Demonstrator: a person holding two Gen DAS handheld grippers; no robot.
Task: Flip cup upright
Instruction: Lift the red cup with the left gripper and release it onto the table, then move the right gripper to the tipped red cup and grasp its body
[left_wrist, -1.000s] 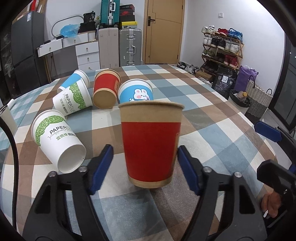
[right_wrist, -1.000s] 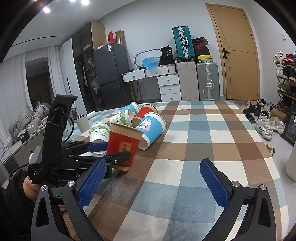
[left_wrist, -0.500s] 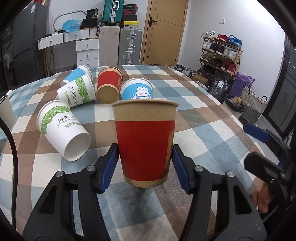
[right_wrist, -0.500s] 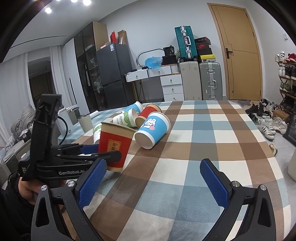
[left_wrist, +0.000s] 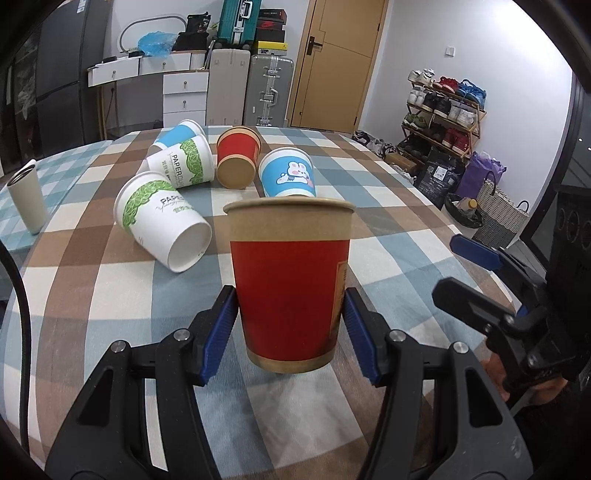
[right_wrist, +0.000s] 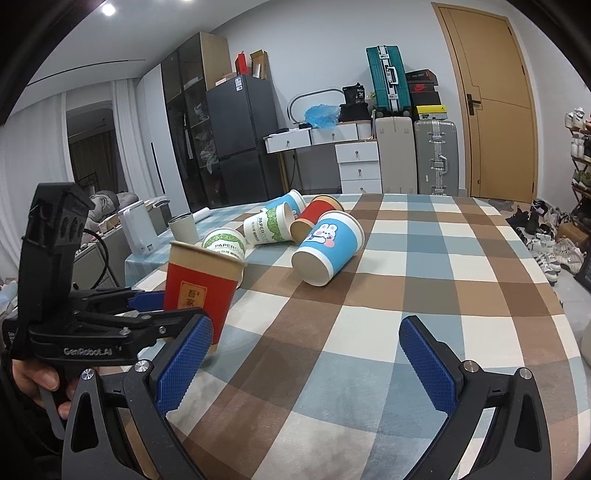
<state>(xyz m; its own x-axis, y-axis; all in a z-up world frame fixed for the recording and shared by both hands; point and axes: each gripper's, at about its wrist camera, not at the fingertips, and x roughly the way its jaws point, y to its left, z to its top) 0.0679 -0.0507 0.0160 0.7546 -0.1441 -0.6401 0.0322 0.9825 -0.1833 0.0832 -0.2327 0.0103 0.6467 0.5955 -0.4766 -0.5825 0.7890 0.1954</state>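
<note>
Since the frame one second earlier, the blue pads (left_wrist: 221, 334) of the left gripper (left_wrist: 290, 334) had narrowed from a wide stance to a close fit against both sides of the red cup (left_wrist: 290, 284), and the cup's rim sat more level. The left gripper was clenched on the lower half of that cup, which stood mouth-up near the table's (right_wrist: 424, 280) near-left edge. In the right wrist view the red cup (right_wrist: 201, 286) leaned slightly, and whether its base rested on the tablecloth or hung just above could not be determined. The right gripper (right_wrist: 306, 363) was held spread and empty over the near edge, well apart from the cup. Five further cups lay on their sides toward the far-left part of the table: two green-printed cups (left_wrist: 162, 219), a blue bunny cup (left_wrist: 288, 173), a second red cup (left_wrist: 238, 158) and a plain blue cup (left_wrist: 177, 134). A grey tumbler (left_wrist: 26, 201) stood upright at the left edge. The step in hand was judged to be the set-down of the righted cup. The next move called for levelling the base flat on the cloth, then releasing the pads evenly so the light paper wall did not tip, before addressing the nearest green-printed cup.
</note>
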